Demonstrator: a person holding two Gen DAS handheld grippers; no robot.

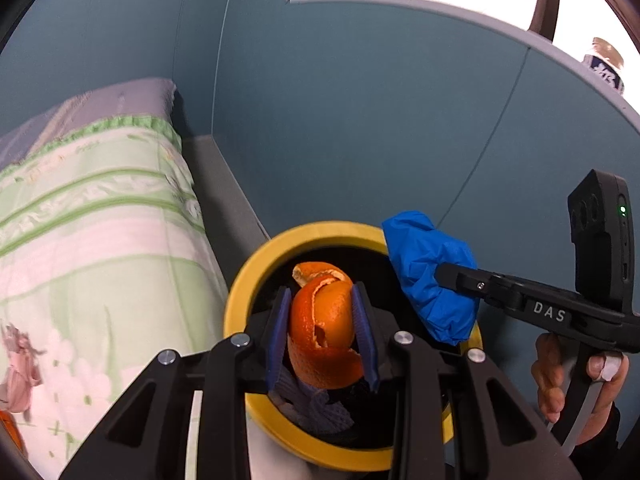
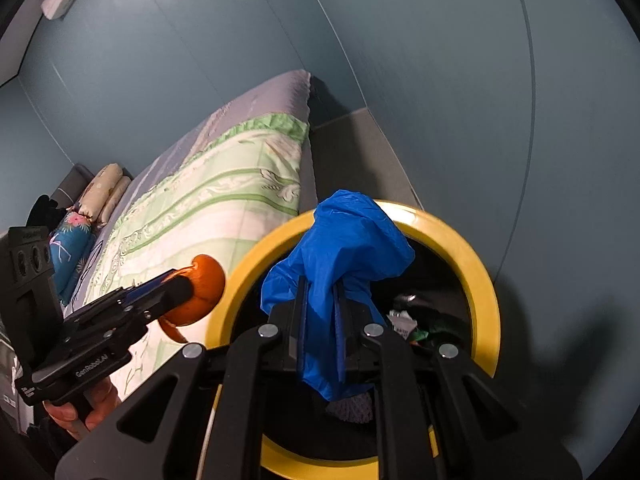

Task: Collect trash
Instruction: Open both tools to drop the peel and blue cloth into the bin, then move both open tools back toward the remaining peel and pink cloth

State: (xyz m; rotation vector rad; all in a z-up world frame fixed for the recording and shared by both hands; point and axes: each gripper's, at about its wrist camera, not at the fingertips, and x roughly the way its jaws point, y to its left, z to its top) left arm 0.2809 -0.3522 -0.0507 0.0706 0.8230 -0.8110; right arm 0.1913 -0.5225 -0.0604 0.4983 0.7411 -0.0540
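A yellow-rimmed bin (image 1: 240, 280) with a dark inside stands on the floor beside a bed. My left gripper (image 1: 323, 300) is shut on a curled orange peel (image 1: 320, 328), held over the bin's mouth. In the same view my right gripper (image 1: 440, 272) comes in from the right, gripping a crumpled blue plastic wrapper (image 1: 428, 272) above the bin's right rim. In the right wrist view the right gripper (image 2: 322, 284) is shut on the blue wrapper (image 2: 348, 240) over the bin (image 2: 480, 272), and the left gripper (image 2: 188, 280) holds the orange peel (image 2: 208, 280) just left of the rim.
A bed with a green-and-white floral cover (image 1: 100, 240) runs along the left, close to the bin. Blue-grey wall panels (image 1: 360, 120) stand right behind it. Scraps of trash (image 2: 404, 320) and a pale netted cloth (image 1: 320, 408) lie inside the bin. Pillows (image 2: 104, 188) lie at the bed's far end.
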